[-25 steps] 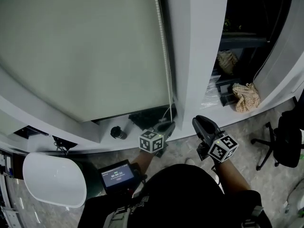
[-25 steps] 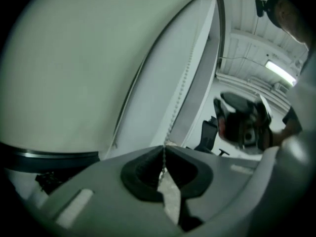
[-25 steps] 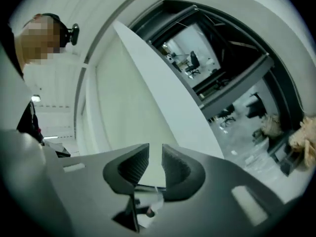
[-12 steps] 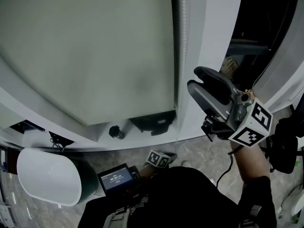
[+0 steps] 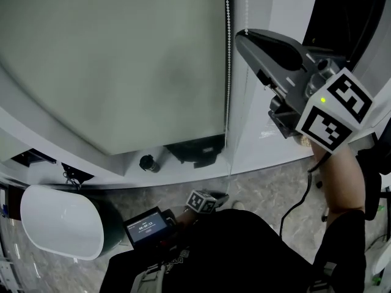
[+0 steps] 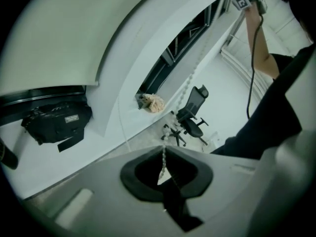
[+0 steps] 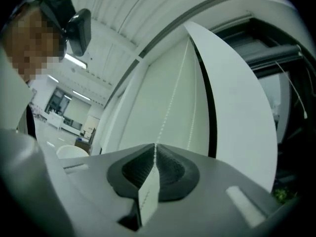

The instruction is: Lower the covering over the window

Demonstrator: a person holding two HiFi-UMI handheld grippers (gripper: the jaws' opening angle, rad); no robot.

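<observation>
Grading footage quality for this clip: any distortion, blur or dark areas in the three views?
Head view: sharp, the roller blind softly lit without glare, top right corner very dark. Left gripper view: strong fisheye, black corners, the bead chain slightly soft. Right gripper view: straight window frame bowed into arcs, corners dark.

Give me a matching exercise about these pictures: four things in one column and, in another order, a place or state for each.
Things:
1. left claw
2. right claw
3. black bag
4. office chair

Places or states:
a. standing on the floor
b. raised high beside the roller blind, shut on the bead chain
c. lying on the white sill
d. low down, shut on the bead chain

Pairs: 1-d, 2-b, 3-c, 4-a. The right claw's jaws have just been closing on the chain.
</observation>
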